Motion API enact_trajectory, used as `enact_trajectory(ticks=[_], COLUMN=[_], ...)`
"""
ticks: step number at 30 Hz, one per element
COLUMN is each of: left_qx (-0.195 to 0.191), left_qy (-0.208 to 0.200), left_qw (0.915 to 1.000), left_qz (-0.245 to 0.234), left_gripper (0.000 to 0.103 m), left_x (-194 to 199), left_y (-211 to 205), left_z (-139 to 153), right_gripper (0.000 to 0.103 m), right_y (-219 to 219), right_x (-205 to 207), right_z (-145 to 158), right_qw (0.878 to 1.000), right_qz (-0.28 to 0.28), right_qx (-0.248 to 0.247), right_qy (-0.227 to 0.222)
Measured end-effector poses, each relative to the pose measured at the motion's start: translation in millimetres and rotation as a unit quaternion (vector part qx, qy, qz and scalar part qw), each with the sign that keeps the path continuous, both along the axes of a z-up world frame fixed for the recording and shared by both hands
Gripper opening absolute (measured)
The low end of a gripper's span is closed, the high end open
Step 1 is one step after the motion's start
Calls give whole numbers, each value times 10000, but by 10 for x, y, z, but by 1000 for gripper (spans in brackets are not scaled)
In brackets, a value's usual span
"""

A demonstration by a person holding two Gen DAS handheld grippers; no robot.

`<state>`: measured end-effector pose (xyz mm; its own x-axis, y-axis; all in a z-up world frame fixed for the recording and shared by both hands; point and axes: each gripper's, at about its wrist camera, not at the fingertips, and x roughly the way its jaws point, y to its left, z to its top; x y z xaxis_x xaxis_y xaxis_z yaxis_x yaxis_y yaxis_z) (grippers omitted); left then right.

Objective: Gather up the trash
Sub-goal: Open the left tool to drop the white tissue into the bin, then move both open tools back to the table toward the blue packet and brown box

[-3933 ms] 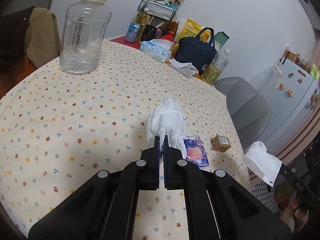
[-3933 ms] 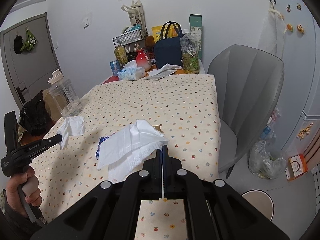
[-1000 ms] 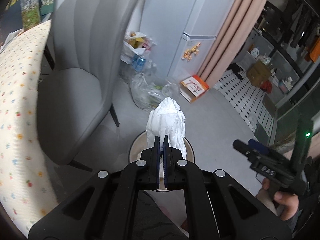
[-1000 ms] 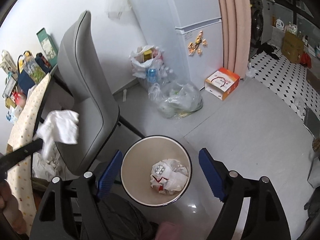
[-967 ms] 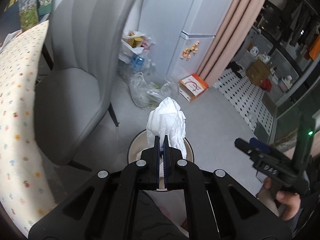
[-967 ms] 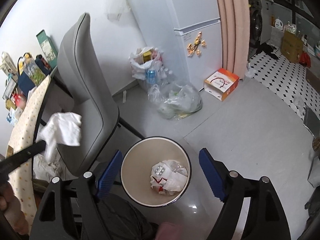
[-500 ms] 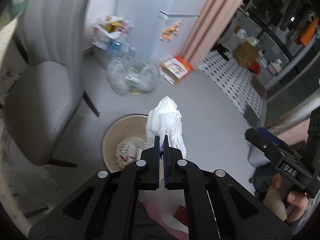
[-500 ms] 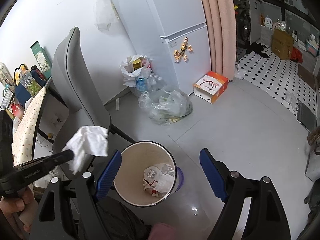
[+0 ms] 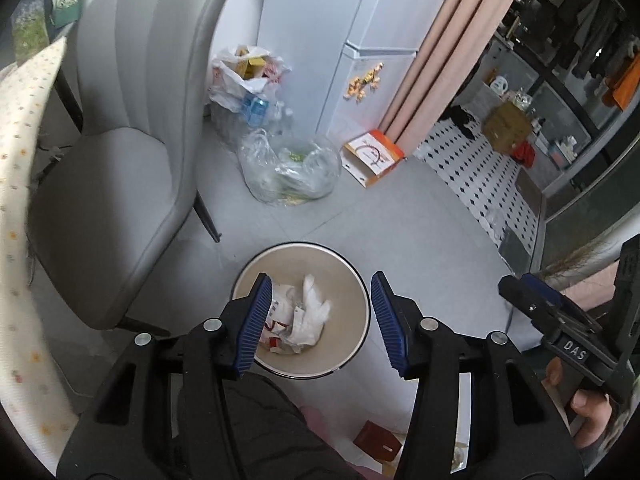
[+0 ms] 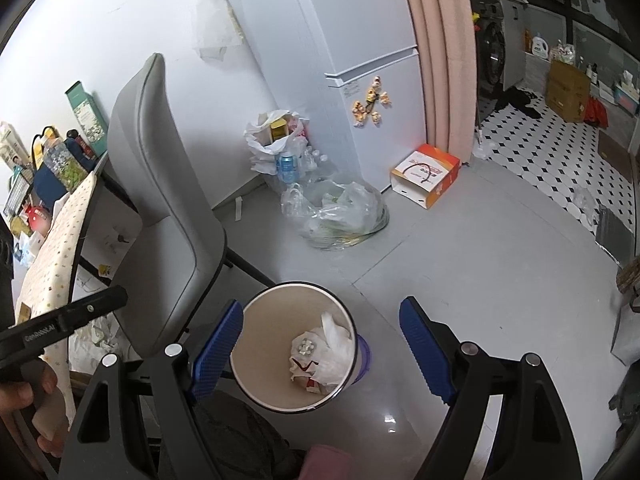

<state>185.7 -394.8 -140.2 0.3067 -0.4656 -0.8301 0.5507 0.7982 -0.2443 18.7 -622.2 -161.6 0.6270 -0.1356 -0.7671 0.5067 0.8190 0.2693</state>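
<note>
A round beige trash bin point(image 9: 352, 284) stands on the grey floor below both grippers, also seen in the right wrist view as the bin point(image 10: 256, 344). The white crumpled tissue point(image 9: 314, 312) lies inside it on other wrappers point(image 9: 280, 314); the same tissue point(image 10: 332, 344) shows in the right wrist view. My left gripper point(image 9: 320, 320) hangs over the bin, its jaws opening, with nothing between the blue pads. My right gripper point(image 10: 320, 344) is open and bare, also above the bin. The left gripper's black body point(image 10: 64, 320) shows at the left edge.
A grey chair point(image 9: 120, 184) stands left of the bin, beside the flowered table edge point(image 9: 16, 152). Clear plastic bags point(image 9: 292, 172) of rubbish, a white fridge point(image 10: 348, 80), an orange box point(image 9: 372, 156) and a pink curtain lie behind. A hand holds the right gripper point(image 9: 576, 344).
My left gripper has opened and let go of the white tissue, which now lies in the bin. The right gripper stays open above the bin.
</note>
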Motion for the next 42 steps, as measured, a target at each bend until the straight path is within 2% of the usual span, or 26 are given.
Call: enact_trajectory(ticks=[2,4,11,13,20,26,37,42], left_qx=[-21,-113,-249,-312,-482,-613,-431,-184], left_qy=[-112,-281,-677,-783,-1039,-1182,-1336,-1255], left_qw=[9999,9992,9942,9916,9827,9708,9447,9319], left_qz=[91,259,801,979,1455,1996,2965,3399], left_gripper=[57,70,88,94,95,97,97,97], left_x=[3,-9,5,13,-16,-32,-52,-61], left_y=[85,233,757,939,1533,2109,3051,3428], left_z=[86,215,579,671,868,939,901,820], right_gripper=[79,82,94,95,95,95,95,95], right_y=[65,147,455,565,1076,1494,2181,2512], right_x=[35,75,225,282,496,616,877,998], right_z=[48,104,367,436,680,847,1023,1091], right_qw=[10000,9998,9985,9977,9931,9876,9746,9665], right_qz=[76,149,389,480,955,1340,2028,2352], right_qx=[-36,-86,-203,-226,-367,-514,-647,-668], right_qy=[-14,-32,-323,-413,-571,-637,-702,-782])
